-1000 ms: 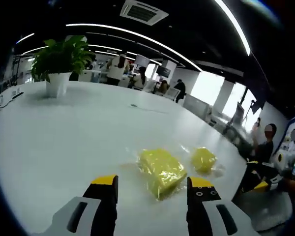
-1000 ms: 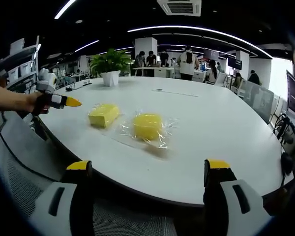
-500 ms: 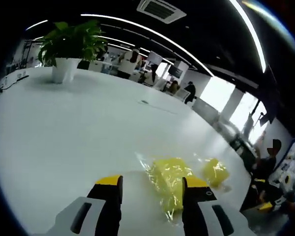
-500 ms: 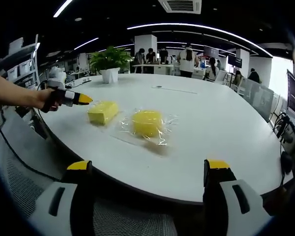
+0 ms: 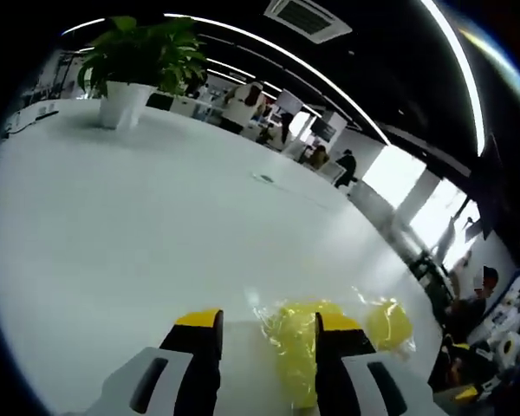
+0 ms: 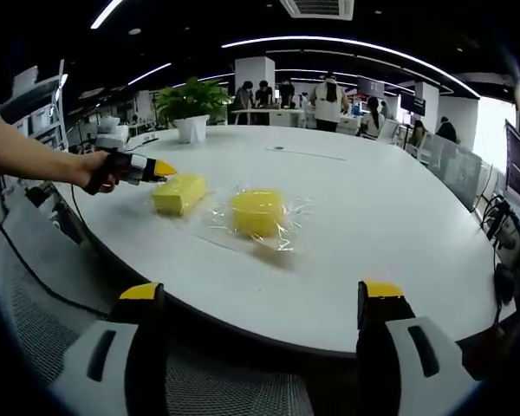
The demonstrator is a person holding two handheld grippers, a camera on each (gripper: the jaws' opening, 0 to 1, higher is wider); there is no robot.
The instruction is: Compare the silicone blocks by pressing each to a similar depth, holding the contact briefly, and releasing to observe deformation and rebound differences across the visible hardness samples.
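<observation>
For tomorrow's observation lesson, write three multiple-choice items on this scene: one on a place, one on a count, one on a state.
1. Where does the plant stand?
A. On the table's far side
B. On the floor
C. On a block

2. How many yellow blocks lie on the table?
A. One
B. Two
C. Four

3. How are the right gripper's jaws set?
A. Shut on a block
B. Shut on nothing
C. Wide open

Answers:
1. A: its white pot sits on the tabletop beyond the blocks.
2. B: a rectangular block and a rounder block in clear wrap.
3. C: the jaws stand far apart, holding nothing.
</observation>
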